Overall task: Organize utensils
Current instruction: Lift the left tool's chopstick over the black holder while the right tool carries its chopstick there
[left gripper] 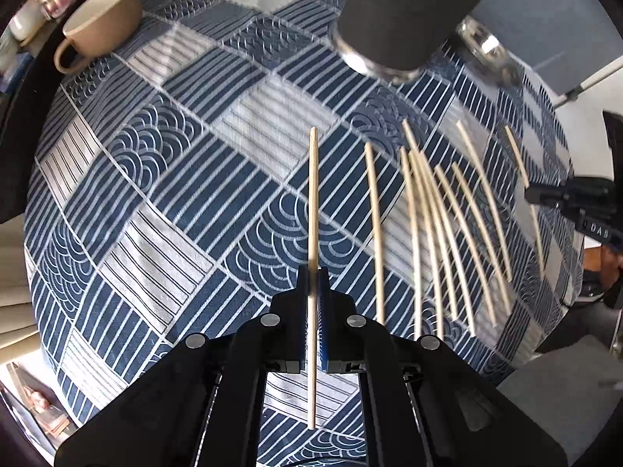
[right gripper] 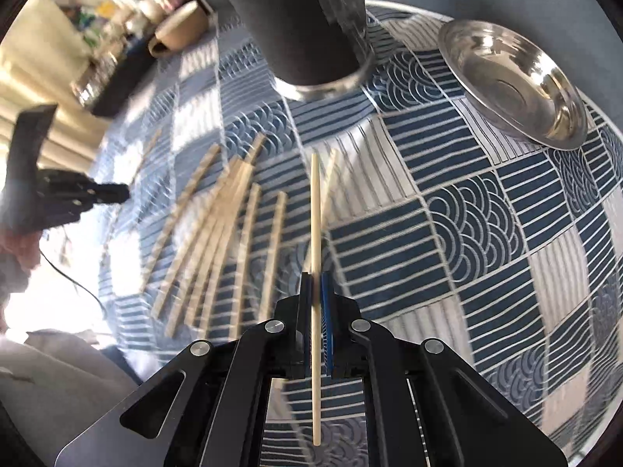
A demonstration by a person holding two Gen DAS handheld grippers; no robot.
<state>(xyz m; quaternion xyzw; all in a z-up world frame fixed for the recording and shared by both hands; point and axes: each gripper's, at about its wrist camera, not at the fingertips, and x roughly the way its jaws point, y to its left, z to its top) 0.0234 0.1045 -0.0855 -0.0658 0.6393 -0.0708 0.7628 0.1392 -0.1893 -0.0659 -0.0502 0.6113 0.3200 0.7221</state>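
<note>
Bamboo, pale and thin, was what each gripper held: one slender round chopstick was clamped between the closed blue pads of the left gripper, and a second pale chopstick was pinched in the same way by the right gripper, each stick running toward twelve o'clock in its own view, with a tail left behind the pads. On the blue-and-white patterned tablecloth the remaining loose chopsticks were spread as a fan at about three o'clock of the left wrist view, near one another and partly touching. A tall dark cylindrical holder with a shiny metal base stood at twelve o'clock in the right wrist view, its mouth out of frame, with a shallow round steel dish at two o'clock and a tan ceramic cup at eleven o'clock of the left view. The step in hand was judged to be the carrying of the gripped sticks to the holder. For that to be done well, each stick would need to be raised above the rim, tipped upright and released only once its lower end was inside. One hand would best be sent at a time, so that the sticks are not crossed and the holder is not knocked. The grip was judged narrow, so swivel was a risk.
</note>
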